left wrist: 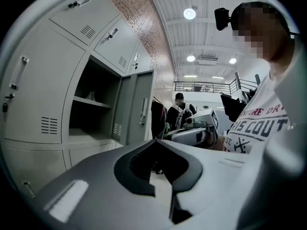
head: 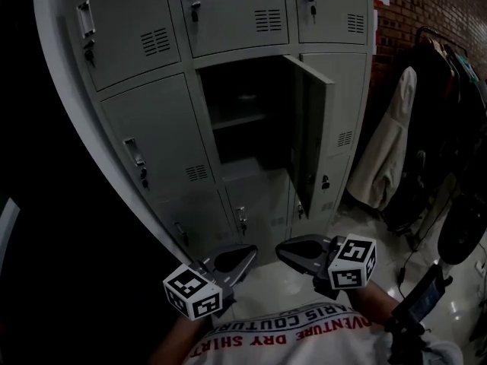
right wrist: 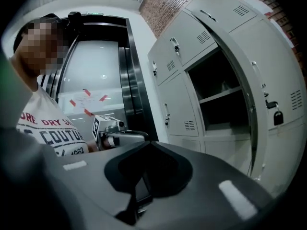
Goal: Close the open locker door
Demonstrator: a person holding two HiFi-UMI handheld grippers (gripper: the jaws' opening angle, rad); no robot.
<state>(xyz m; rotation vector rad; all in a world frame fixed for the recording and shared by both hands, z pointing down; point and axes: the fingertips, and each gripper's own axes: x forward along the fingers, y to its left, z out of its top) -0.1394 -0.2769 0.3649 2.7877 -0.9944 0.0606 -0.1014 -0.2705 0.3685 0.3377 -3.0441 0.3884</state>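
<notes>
The grey locker bank (head: 152,135) stands in front of me. One middle compartment (head: 243,112) is open, with a shelf inside, and its door (head: 312,131) swings out to the right. Both grippers hang low near my shirt, well short of that door. My left gripper (head: 242,255) is shut with nothing in it, and my right gripper (head: 288,249) is shut and empty too, tip to tip with the left. The left gripper view shows its closed jaws (left wrist: 153,142) below the open door (left wrist: 139,109). In the right gripper view the door (right wrist: 259,104) is edge-on behind the gripper (right wrist: 149,143).
Coats (head: 388,150) and dark gear hang on a rack right of the lockers, close to the open door. A brick wall (head: 426,6) rises behind them. Lift doors (right wrist: 129,90) stand left of the lockers. A person (left wrist: 180,110) is far back.
</notes>
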